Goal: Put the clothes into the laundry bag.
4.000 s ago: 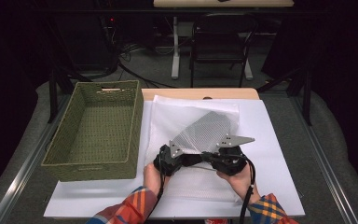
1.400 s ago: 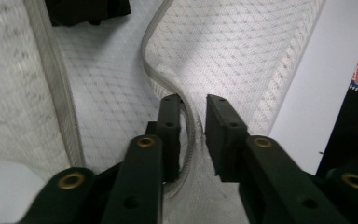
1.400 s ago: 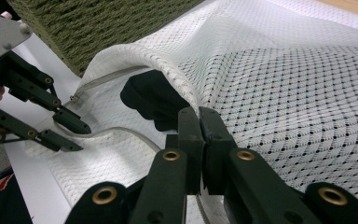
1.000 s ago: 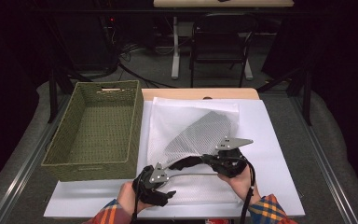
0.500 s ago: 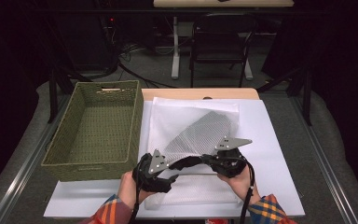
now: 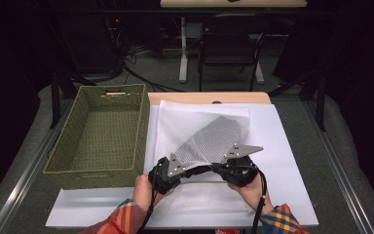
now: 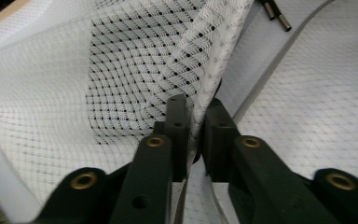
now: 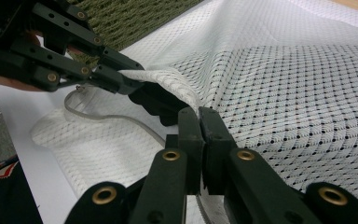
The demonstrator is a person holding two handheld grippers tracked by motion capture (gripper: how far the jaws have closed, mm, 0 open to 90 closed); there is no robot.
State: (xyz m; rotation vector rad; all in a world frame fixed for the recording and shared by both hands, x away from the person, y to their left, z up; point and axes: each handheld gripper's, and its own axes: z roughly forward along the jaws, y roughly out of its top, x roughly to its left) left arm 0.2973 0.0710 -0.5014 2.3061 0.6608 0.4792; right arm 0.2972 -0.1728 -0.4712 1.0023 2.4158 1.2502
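Two grippers, left gripper (image 6: 175,168) and right gripper (image 6: 224,168), are both clamped on my mesh bag (image 6: 209,141), so yanking unevenly could slip a thin edge free.

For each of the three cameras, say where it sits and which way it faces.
High view: above the person's side, looking forward and down on the table; both forearms, left gripper, right gripper, green basket.
Left gripper view: rides that gripper, looking along its jaws, which have just closed on the mesh bag.
Right gripper view: along its shut jaws on the same bag's edge; the left gripper shows farther off.
All views share the mesh bag.
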